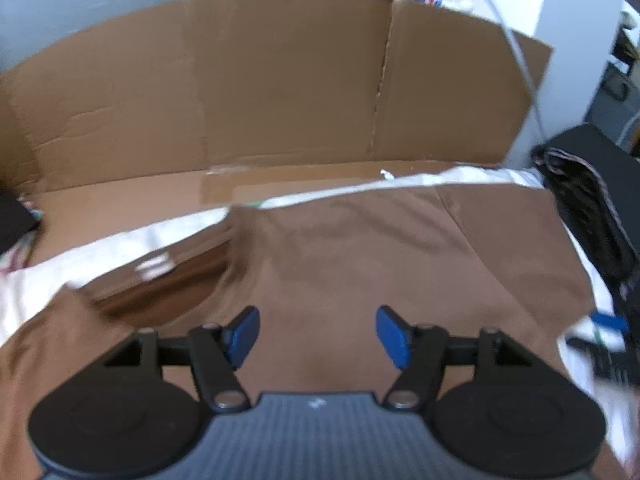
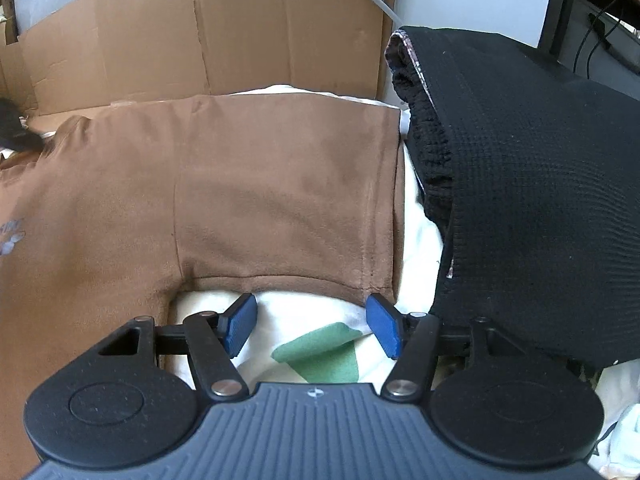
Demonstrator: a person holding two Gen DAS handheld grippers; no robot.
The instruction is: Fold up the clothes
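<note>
1. Biggest thing in the room is the cardboard sheet (image 1: 280,80), propped up like a backdrop behind the work surface, its lower flap lying flat toward us; the right wrist view catches the same board along the top.
2. Next, the brown T-shirt (image 2: 260,184), spread flat on a white sheet (image 2: 416,216); one short sleeve points toward the right gripper, its hem and stitching plain to see; a pale printed motif (image 2: 10,236) sits at the far left of that view.
3. In the left wrist view the brown T-shirt fills the middle; its left part is bunched and blurred, so the folds there are hard to read; white sheet shows beyond its far edge.
4. A black knitted garment (image 2: 520,184) lies just beside the sleeve on the right, partly draped over the white sheet.
5. The left gripper (image 1: 318,336) hangs over the shirt's body, blue pads spread wide, nothing pinched between them; it is released.
6. The right gripper (image 2: 312,326) is poised at the sleeve's lower edge, jaws apart and empty, pads close to the hem; I cannot tell whether they touch it.
7. Smallest of all, a green patch (image 2: 324,356) on the white sheet, lying right between the right gripper's pads.
</note>
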